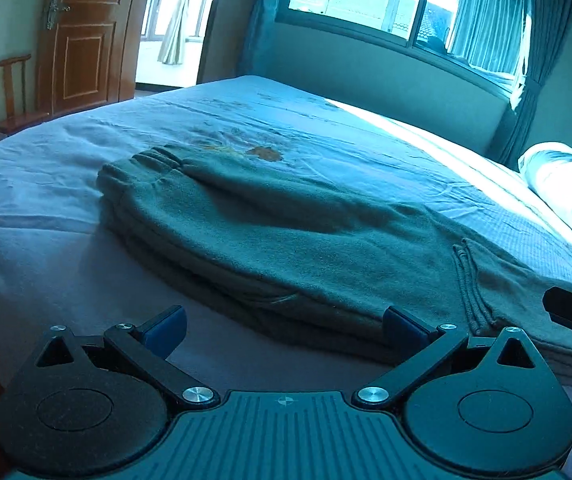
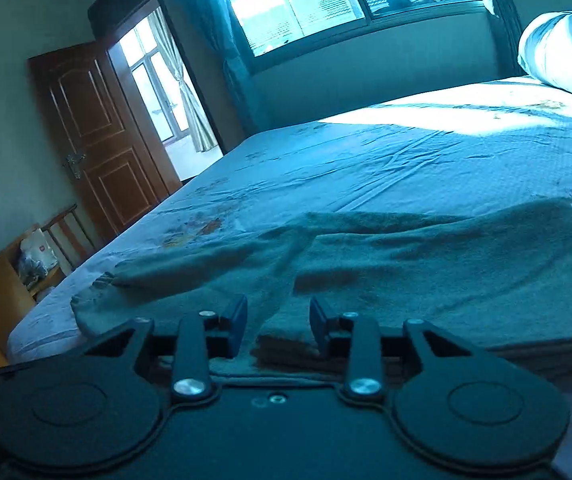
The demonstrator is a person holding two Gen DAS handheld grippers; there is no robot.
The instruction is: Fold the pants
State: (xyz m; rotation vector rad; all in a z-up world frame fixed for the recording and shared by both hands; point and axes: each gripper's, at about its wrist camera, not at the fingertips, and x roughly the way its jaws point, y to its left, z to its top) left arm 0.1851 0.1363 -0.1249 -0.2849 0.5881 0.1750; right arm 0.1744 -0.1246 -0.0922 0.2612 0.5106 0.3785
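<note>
- We see the pants [image 1: 270, 232] lying folded in layers on the bed [image 1: 46, 208], near the edge closest to us, with the elastic waistband at the end toward the door [image 1: 82, 36] and the rest stretching toward the pillow [image 1: 558, 176].
- Our left hand-held gripper [image 1: 286, 326] is released: its jaws stand wide apart with nothing between them, hovering just in front of the near edge of the pants.
- Our right hand-held gripper [image 2: 278, 322] is also released, jaws parted by a narrower gap; the fabric lies beyond and below the pads, and we see no cloth pinched between them.
- In the left wrist view the tip of the right tool shows at the pillow end of the pants.
- We judge that a fold has been laid down and let go, so the step in hand is the gap between folds.
- The stack looks thick but long, so we judge one more fold may remain, bringing the pillow end over toward the waistband.
- That move would call for both tools to pinch all layers at the pillow end, lift together and lay them level, so the edges stay aligned.
</note>
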